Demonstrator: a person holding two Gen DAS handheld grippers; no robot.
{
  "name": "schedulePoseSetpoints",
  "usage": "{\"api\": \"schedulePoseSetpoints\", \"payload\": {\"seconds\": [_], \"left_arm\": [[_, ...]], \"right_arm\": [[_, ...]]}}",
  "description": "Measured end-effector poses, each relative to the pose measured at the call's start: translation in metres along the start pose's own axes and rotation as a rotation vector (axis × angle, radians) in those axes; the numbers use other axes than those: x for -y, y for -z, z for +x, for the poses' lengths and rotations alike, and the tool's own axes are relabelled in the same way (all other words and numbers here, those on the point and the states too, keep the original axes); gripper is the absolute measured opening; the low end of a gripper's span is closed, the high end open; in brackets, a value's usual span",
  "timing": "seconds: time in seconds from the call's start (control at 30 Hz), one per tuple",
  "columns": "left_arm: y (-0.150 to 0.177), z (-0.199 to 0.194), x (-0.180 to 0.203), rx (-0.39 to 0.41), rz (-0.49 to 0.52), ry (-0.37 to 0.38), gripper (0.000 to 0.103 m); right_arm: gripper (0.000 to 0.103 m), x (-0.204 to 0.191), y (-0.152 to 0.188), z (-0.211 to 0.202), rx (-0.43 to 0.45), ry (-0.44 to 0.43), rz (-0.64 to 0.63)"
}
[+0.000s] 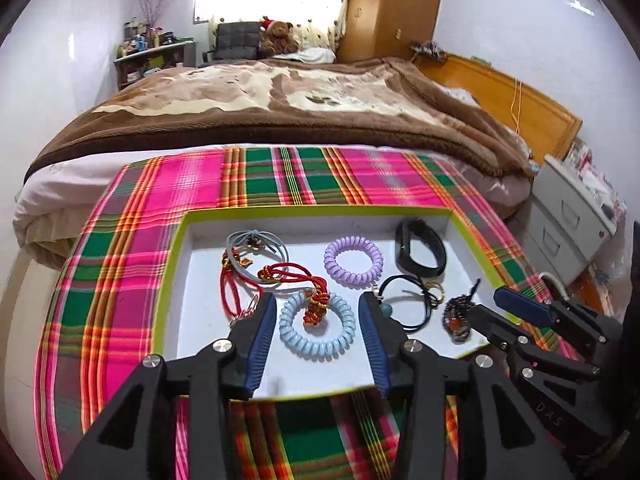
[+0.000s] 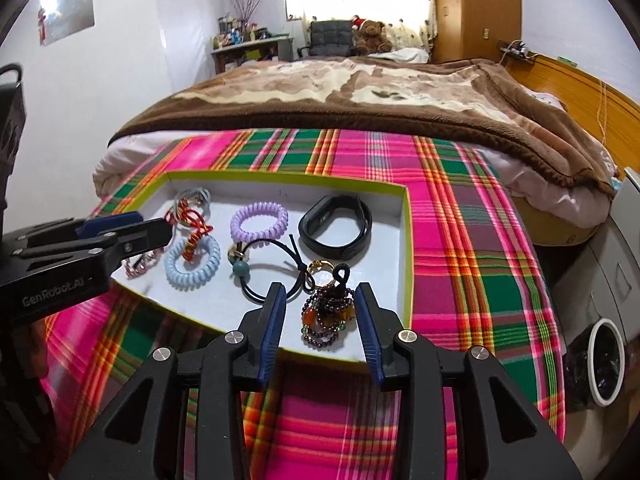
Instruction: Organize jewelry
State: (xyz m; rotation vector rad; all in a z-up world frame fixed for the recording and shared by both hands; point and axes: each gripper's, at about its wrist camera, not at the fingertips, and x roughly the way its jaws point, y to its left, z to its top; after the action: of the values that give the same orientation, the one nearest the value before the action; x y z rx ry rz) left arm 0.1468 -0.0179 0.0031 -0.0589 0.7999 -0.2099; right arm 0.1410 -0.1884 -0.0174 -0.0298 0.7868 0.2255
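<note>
A white box with a lime rim [image 1: 172,264] [image 2: 406,248] lies on a plaid cloth and holds the jewelry. My left gripper [image 1: 318,308] is open, its fingers either side of a light blue coil band [image 1: 316,326] [image 2: 192,264] with a red knotted cord [image 1: 288,276] across it. My right gripper [image 2: 322,300] is open around a dark bead bracelet [image 2: 328,320] [image 1: 458,318]. Also inside are a purple coil band [image 1: 353,261] [image 2: 259,222], a black wristband [image 1: 420,250] [image 2: 336,228], a black elastic with a teal bead [image 2: 256,270] and grey hair ties [image 1: 256,244].
The plaid cloth [image 1: 120,240] [image 2: 480,240] covers a table in front of a bed with a brown blanket [image 1: 280,96]. A grey drawer cabinet [image 1: 568,220] stands at the right. A white-rimmed bin [image 2: 606,360] stands on the floor at the right.
</note>
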Motion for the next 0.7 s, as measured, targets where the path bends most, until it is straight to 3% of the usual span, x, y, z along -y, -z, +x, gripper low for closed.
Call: {"api": "schedulePoseSetpoints", "payload": {"seconds": [0.07,0.17,0.7], "left_arm": [[0.005,-0.012,0.002,0.03,0.01,-0.037,0.047],[0.014,-0.024,0.002,0.048,-0.006,-0.062,0.05],[0.053,-0.06,0.01,0.105,-0.025,-0.223,0.051]], "right_arm": [[0.037,-0.001,0.001,-0.007,0.02,-0.006,0.017],[0.053,-0.005,0.003,-0.019,0.048,-0.021,0.029],[0.054,-0.026,0.022,-0.068,0.167,0.02,0.041]]}}
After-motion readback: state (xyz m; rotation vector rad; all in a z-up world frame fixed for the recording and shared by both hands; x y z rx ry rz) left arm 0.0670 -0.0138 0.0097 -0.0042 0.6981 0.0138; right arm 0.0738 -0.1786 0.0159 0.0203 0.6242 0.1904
